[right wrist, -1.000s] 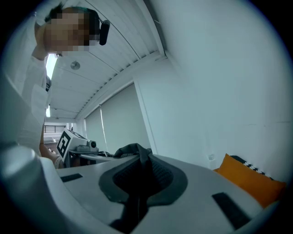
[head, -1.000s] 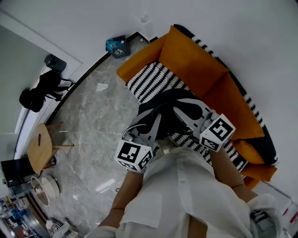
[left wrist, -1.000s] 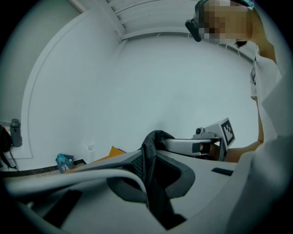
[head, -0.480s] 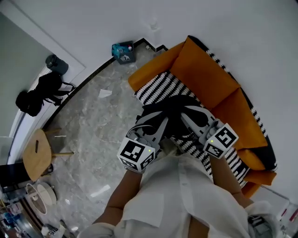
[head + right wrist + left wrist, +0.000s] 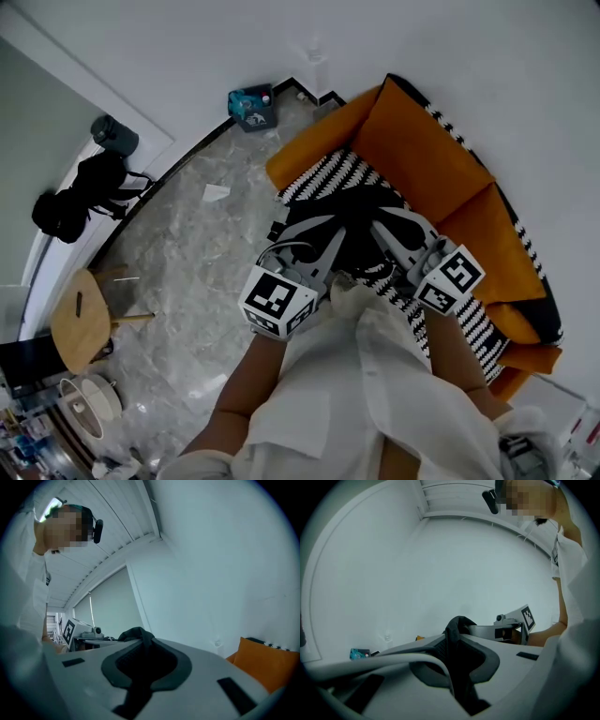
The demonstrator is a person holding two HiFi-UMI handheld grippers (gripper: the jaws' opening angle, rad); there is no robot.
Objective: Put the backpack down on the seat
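A black backpack (image 5: 349, 208) hangs over the black-and-white striped seat (image 5: 323, 176) of an orange sofa (image 5: 422, 155). In the head view my left gripper (image 5: 328, 239) reaches up from the lower left and my right gripper (image 5: 382, 227) from the lower right, both into the top of the bag. In the left gripper view the jaws of the left gripper (image 5: 457, 626) are shut on a black strap (image 5: 459, 644). The right gripper (image 5: 138, 638) pinches a fold of black fabric (image 5: 133, 634) the same way. Whether the bag's underside touches the seat is hidden.
A grey marble floor (image 5: 187, 253) lies left of the sofa. A teal box (image 5: 251, 105) stands by the wall. A black bag on a stand (image 5: 80, 192) and a round wooden stool (image 5: 80, 321) are at the far left. A scrap of paper (image 5: 216, 193) lies on the floor.
Both grippers and the backpack have moved a little further in over the striped seat. Both grips look the same.
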